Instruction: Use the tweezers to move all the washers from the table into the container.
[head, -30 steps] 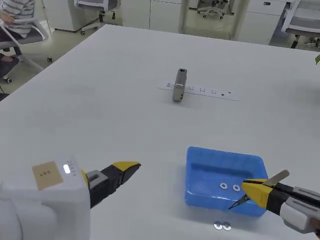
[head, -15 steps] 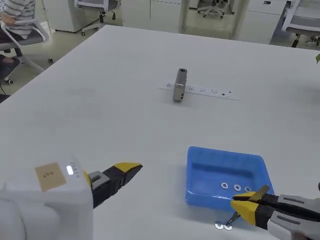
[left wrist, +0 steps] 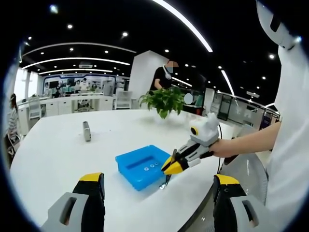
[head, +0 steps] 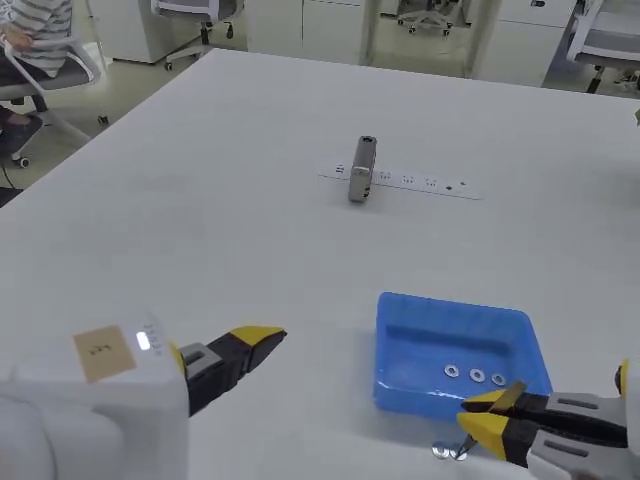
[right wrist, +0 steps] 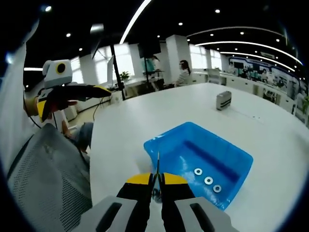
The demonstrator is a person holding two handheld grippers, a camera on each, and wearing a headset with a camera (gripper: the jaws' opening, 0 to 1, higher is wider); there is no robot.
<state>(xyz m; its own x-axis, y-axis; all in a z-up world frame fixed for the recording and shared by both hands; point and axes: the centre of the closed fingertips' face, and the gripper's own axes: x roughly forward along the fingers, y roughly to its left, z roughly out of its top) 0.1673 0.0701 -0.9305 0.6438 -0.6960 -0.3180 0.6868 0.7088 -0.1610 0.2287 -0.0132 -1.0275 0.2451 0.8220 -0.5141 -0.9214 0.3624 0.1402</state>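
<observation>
Right gripper (right wrist: 155, 181) is pinching thin metal tweezers (right wrist: 157, 165), seemingly touching small silver washers (head: 447, 452) just nearside the blue plastic container (head: 400, 330); left gripper (left wrist: 159, 180) is gaping, empty.

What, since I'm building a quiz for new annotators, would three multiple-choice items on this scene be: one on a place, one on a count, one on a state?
1. Where do the loose washers lie on the table?
A) at its far edge
B) at its left corner
C) just outside the blue container's near wall

2. How many washers lie inside the container?
A) one
B) three
C) five

3. The left gripper is:
A) open, holding nothing
B) shut on a washer
C) shut on a cloth

Key:
1 C, they sit by the tip of the tweezers, in front of the container.
2 B, three rings show on its floor.
3 A, its jaws stand wide apart in its own view.
</observation>
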